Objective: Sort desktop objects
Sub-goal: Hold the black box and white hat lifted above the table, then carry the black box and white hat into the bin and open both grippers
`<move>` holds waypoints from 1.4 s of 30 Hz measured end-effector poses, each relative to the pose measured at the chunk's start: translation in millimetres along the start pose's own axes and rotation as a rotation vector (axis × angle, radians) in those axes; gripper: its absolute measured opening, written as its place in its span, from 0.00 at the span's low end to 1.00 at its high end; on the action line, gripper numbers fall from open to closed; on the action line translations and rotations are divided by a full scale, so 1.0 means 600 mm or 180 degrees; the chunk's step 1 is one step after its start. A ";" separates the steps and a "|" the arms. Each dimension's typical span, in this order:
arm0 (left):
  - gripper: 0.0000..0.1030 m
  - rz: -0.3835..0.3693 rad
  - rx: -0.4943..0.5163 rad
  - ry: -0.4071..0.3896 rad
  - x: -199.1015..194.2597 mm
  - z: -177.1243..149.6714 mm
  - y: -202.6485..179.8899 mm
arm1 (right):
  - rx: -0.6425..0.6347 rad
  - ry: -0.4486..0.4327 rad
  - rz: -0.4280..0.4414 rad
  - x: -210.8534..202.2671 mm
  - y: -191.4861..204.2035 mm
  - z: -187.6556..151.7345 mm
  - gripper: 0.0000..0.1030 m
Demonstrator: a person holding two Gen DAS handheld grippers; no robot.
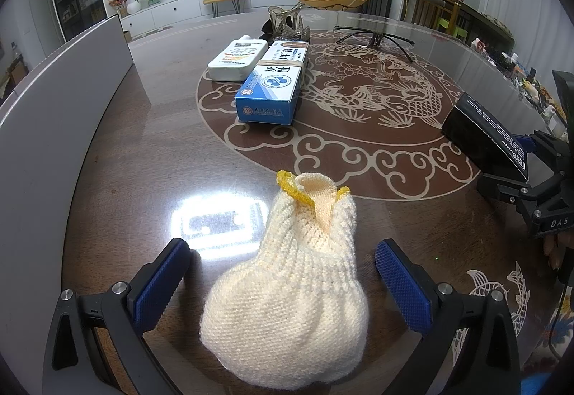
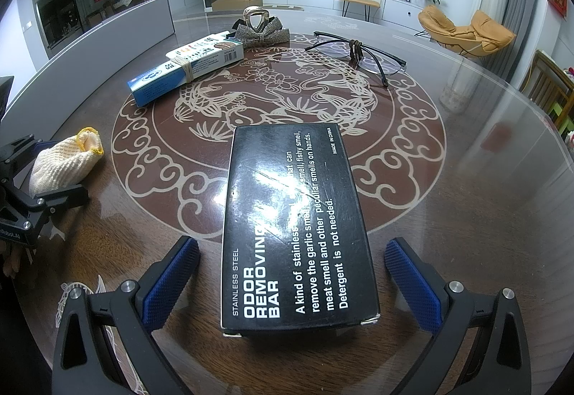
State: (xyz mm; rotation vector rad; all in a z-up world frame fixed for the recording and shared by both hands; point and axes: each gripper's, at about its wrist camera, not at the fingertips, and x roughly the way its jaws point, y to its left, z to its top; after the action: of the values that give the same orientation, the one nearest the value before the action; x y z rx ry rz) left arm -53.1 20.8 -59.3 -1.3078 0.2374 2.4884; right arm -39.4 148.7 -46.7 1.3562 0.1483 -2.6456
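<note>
A cream knitted pouch (image 1: 290,298) with a yellow rim lies on the glass table between the open fingers of my left gripper (image 1: 283,284); neither blue pad touches it. The same pouch (image 2: 64,162) shows at the far left of the right wrist view. A black box printed "Odor Removing Bar" (image 2: 294,226) lies flat between the wide-open fingers of my right gripper (image 2: 292,280), with gaps on both sides. That black box (image 1: 484,137) also appears at the right edge of the left wrist view, with the right gripper around it.
A blue-and-white box bundle held by a rubber band (image 1: 272,86) and a white bottle (image 1: 236,60) lie mid-table. Behind them sit a sparkly bow clip (image 2: 260,31) and a pair of glasses (image 2: 358,52). A grey panel (image 1: 53,101) lines the left table edge.
</note>
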 end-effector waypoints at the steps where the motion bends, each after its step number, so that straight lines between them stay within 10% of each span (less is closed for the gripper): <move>1: 1.00 0.0000 -0.0002 0.0004 -0.003 0.001 -0.001 | 0.0000 0.0000 0.0000 0.000 0.000 0.000 1.00; 3: 0.99 -0.0028 0.0051 0.0002 -0.004 0.001 -0.005 | 0.0009 -0.0001 0.0000 0.000 -0.001 0.000 1.00; 7: 0.51 -0.0058 0.0063 -0.0188 -0.019 -0.001 -0.007 | -0.0070 0.0226 0.0057 0.014 -0.003 0.022 0.98; 10: 0.45 -0.0168 -0.0121 -0.0221 -0.021 0.000 0.014 | -0.0019 0.0175 0.0052 0.005 -0.007 0.037 0.57; 19: 0.44 -0.0529 -0.1006 -0.0754 -0.153 -0.008 0.091 | -0.0057 0.0008 0.0193 -0.062 0.056 0.066 0.57; 26: 0.44 0.0131 -0.1312 -0.1137 -0.316 0.003 0.271 | -0.0391 -0.0486 0.0872 -0.123 0.245 0.206 0.57; 33: 0.44 0.0777 -0.1767 -0.0523 -0.287 -0.034 0.471 | -0.0872 -0.0669 0.1602 -0.104 0.520 0.317 0.57; 42: 0.69 0.1091 -0.1765 0.0051 -0.203 -0.071 0.493 | -0.1167 -0.0047 0.1453 0.042 0.684 0.328 0.62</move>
State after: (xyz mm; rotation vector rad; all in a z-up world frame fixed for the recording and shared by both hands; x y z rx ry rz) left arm -60.2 -292.6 16.7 -1.6017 -0.2734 2.9680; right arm -132.2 -288.9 42.1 1.0941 0.2700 -2.1233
